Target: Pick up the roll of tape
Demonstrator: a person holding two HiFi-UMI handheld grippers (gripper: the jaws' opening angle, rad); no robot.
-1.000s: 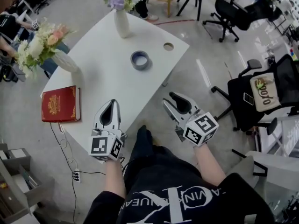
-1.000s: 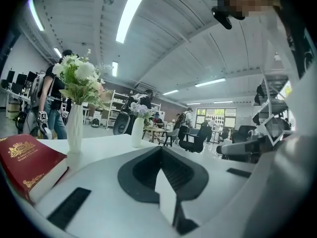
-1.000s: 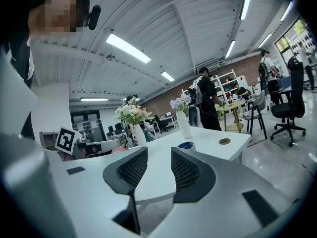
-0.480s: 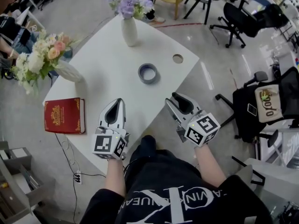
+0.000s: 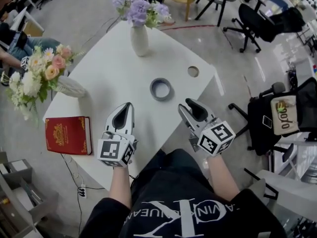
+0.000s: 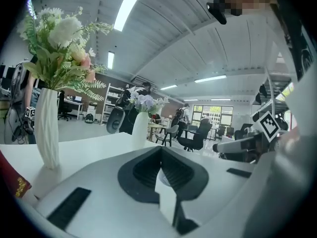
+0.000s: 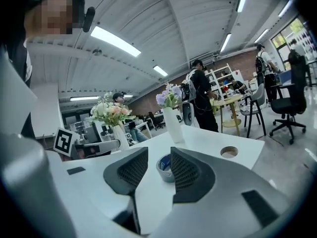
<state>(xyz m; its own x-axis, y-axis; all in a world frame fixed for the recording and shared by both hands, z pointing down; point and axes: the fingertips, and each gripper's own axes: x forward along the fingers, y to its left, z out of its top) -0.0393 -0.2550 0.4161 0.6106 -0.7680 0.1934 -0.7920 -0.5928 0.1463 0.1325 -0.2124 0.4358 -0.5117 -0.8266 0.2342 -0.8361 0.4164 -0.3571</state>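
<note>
grey tape roll point(image 5: 161, 89) on white table point(image 5: 114, 78), untouched

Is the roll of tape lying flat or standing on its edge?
Lying flat: the roll of tape shows its hole facing up on the table.

The right gripper point(image 7: 158, 155) is smooth white plastic with black ribbed pads point(image 7: 184, 171). Ahead of it, the table point(image 5: 109, 78) looks smooth and faintly glossy, the roll of tape point(image 5: 153, 89) matt.

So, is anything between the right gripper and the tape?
Nothing visible: only bare table lies between the right gripper and the roll of tape, which shows through its open jaws.
</note>
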